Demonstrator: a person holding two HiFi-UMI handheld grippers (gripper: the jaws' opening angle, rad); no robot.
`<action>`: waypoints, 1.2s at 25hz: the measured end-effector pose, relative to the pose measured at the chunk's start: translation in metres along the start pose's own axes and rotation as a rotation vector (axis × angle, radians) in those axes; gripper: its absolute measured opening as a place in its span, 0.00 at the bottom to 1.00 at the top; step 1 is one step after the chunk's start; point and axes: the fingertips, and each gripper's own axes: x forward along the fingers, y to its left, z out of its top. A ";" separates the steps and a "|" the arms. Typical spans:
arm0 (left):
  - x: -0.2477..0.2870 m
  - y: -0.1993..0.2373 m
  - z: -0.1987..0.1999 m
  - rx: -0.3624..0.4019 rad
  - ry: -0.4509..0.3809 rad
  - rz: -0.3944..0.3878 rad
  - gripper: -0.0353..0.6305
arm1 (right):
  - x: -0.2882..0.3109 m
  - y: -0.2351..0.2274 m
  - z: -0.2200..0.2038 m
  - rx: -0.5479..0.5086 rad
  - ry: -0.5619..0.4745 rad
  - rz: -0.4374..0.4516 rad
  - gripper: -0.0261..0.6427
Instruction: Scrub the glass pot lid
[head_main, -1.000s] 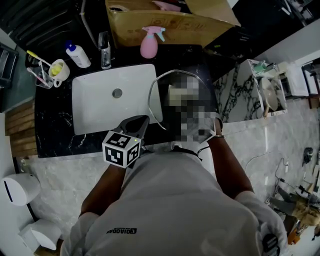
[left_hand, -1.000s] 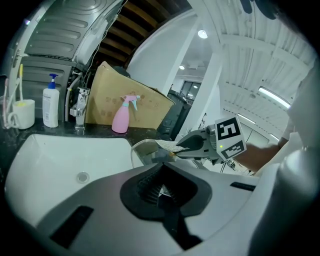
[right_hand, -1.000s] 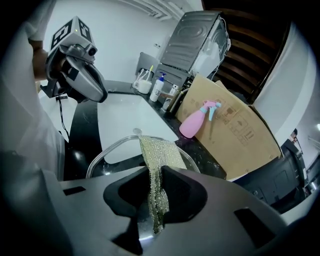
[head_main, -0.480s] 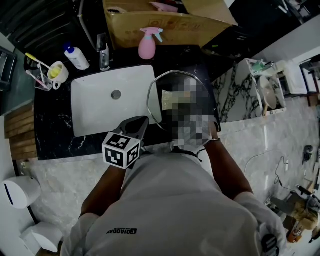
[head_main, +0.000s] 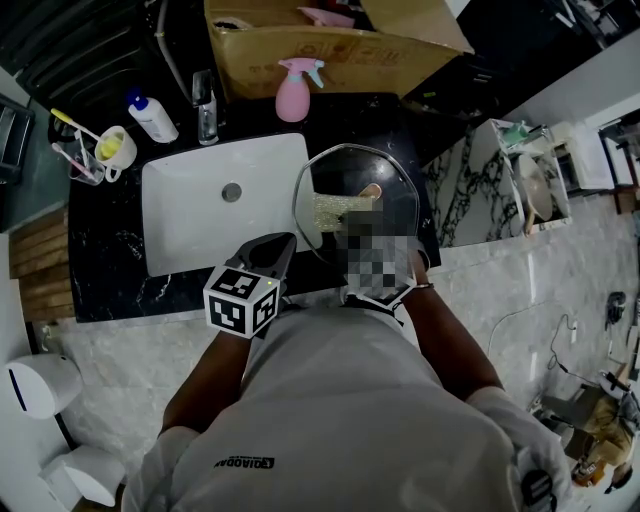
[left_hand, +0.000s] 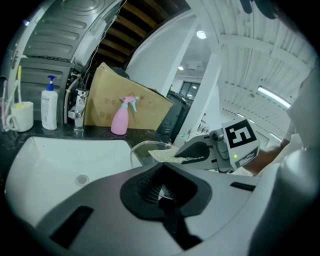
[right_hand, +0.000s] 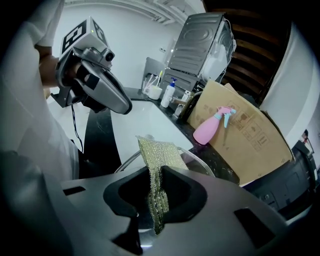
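The glass pot lid (head_main: 385, 180) lies on the black counter just right of the white sink (head_main: 200, 220). A yellow-green scouring cloth (head_main: 330, 209) rests on the lid's left half. My right gripper (right_hand: 155, 200) is shut on this cloth (right_hand: 159, 162), over the lid's rim (right_hand: 202, 161); in the head view a mosaic patch covers it. My left gripper (head_main: 284, 242) hangs over the counter's front edge beside the lid, shut with nothing in it. In the left gripper view the right gripper (left_hand: 192, 151) holds the cloth (left_hand: 167, 156) above the lid (left_hand: 142, 150).
A faucet (head_main: 207, 100), a pink spray bottle (head_main: 297, 86), a white soap bottle (head_main: 155, 111) and a mug with toothbrushes (head_main: 113, 142) stand along the back of the counter. Behind them sits a cardboard box (head_main: 330, 45). A dish rack (head_main: 535, 180) is at the right.
The cloth has slid a little down and left across the lid with the right gripper. The left gripper has stayed where it was.
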 end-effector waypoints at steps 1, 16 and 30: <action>0.001 0.000 0.001 0.001 -0.001 0.000 0.07 | -0.001 0.000 0.001 0.015 -0.009 0.005 0.19; 0.002 0.018 0.014 -0.015 -0.021 0.050 0.07 | -0.028 -0.087 0.021 0.195 -0.133 -0.077 0.17; -0.008 0.049 0.013 -0.087 -0.034 0.145 0.07 | 0.049 -0.154 -0.040 0.189 0.160 -0.068 0.17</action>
